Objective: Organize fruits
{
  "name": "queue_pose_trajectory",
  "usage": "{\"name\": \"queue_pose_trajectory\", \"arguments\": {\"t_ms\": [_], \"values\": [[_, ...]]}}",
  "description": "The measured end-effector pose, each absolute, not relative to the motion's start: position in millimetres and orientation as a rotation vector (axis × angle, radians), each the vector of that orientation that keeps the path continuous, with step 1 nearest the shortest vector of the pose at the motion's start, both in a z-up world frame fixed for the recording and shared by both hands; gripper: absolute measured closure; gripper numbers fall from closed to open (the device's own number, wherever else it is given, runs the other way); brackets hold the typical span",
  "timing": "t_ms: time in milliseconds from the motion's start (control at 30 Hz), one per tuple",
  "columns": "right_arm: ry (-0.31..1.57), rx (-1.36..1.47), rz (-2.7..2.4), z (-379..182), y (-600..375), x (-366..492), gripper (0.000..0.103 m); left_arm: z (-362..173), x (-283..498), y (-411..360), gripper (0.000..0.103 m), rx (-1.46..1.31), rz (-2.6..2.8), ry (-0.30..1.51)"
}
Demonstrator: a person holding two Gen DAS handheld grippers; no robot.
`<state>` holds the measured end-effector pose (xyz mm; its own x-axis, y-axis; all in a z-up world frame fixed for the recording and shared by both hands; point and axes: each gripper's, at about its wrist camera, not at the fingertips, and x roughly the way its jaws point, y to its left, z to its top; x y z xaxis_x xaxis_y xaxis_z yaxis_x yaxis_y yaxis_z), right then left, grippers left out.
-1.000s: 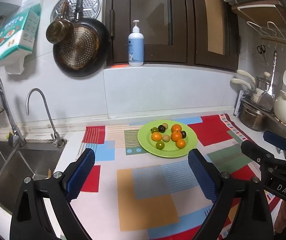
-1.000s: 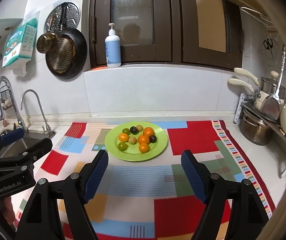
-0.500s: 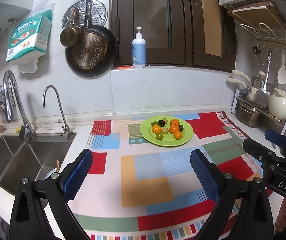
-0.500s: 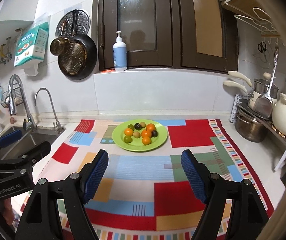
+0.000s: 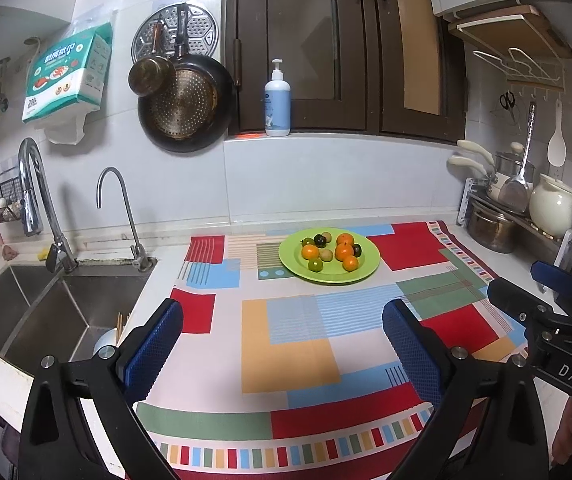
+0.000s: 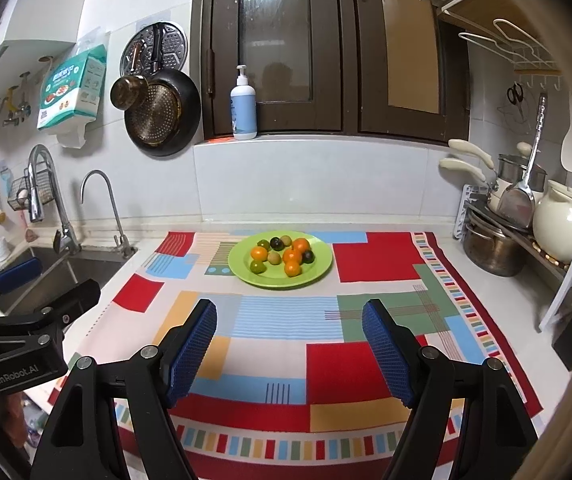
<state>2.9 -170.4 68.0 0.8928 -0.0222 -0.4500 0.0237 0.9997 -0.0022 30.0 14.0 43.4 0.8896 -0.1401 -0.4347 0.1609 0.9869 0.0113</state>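
Note:
A green plate [image 5: 334, 278] [image 6: 277, 282] stands at the far middle of the patterned mat [image 5: 298, 344]. It holds several small fruits: oranges [image 5: 344, 251] [image 6: 292, 256], green ones, dark ones and brownish ones. My left gripper [image 5: 281, 320] hovers over the mat's near half, well short of the plate, its jaws opening with nothing between them. My right gripper [image 6: 289, 320] is open and empty, also well back from the plate. Each gripper shows at the edge of the other's view, the right gripper [image 5: 542, 304] and the left gripper [image 6: 37, 292].
A steel sink [image 5: 45, 308] with two taps lies left of the mat. Pots, a ladle and a cream jar [image 5: 554, 208] crowd a rack at the right. A soap bottle [image 5: 277, 100] stands on the back ledge, and pans hang on the wall.
Both grippers have drawn back from the plate, which now looks smaller and farther; the mat's near striped edge has come into view. The left jaws stand slightly wider.

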Motion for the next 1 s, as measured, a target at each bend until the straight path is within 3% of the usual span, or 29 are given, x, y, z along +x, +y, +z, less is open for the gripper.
{"name": "queue_pose_trajectory", "arguments": {"t_ms": [1000], "values": [[0.461,0.007,-0.023,72.8,-168.0,-5.8,0.027,48.5,21.4,12.5,0.0,0.043,-0.162,0.45]]}}
